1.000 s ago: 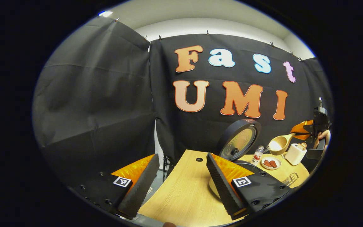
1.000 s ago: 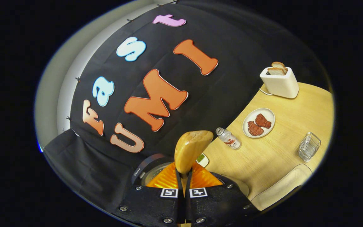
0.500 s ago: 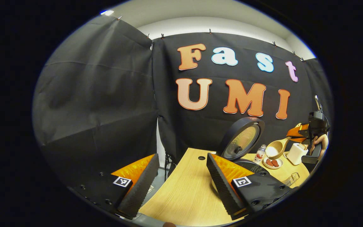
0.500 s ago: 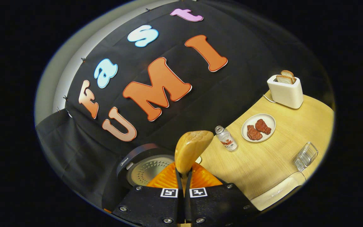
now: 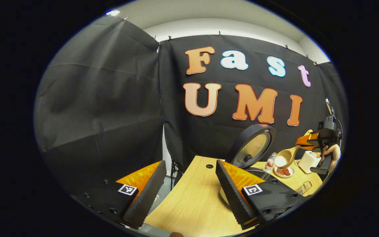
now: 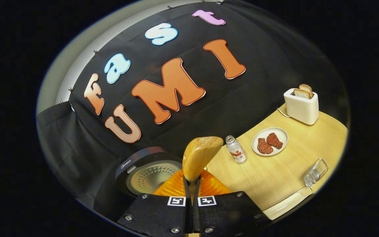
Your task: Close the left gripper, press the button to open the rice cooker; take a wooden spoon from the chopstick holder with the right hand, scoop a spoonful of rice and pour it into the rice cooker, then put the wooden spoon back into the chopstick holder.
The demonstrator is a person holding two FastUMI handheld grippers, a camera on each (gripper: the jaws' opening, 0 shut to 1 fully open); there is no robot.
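The rice cooker stands open with its round lid (image 5: 251, 144) raised; that lid (image 6: 146, 172) sits just left of the spoon in the right gripper view. My right gripper (image 6: 191, 184) is shut on the handle of the wooden spoon (image 6: 200, 156), whose bowl rises ahead of the fingers. In the left gripper view the spoon (image 5: 285, 158) holds white rice and hangs right of the lid, carried by the right gripper (image 5: 319, 138) and a hand. My left gripper (image 5: 189, 184) stands open over the table's left end, with nothing between its fingers.
On the wooden table (image 6: 275, 174) are a small bottle (image 6: 236, 150), a plate with red pieces (image 6: 269, 142), a white toaster with bread (image 6: 301, 104), a clear glass holder (image 6: 315, 172) and a pale rim (image 6: 285, 204) at the near edge.
The right gripper has carried the spoon leftward and lower, toward the open cooker, and its view has tilted more upright. The left gripper has stayed almost still.
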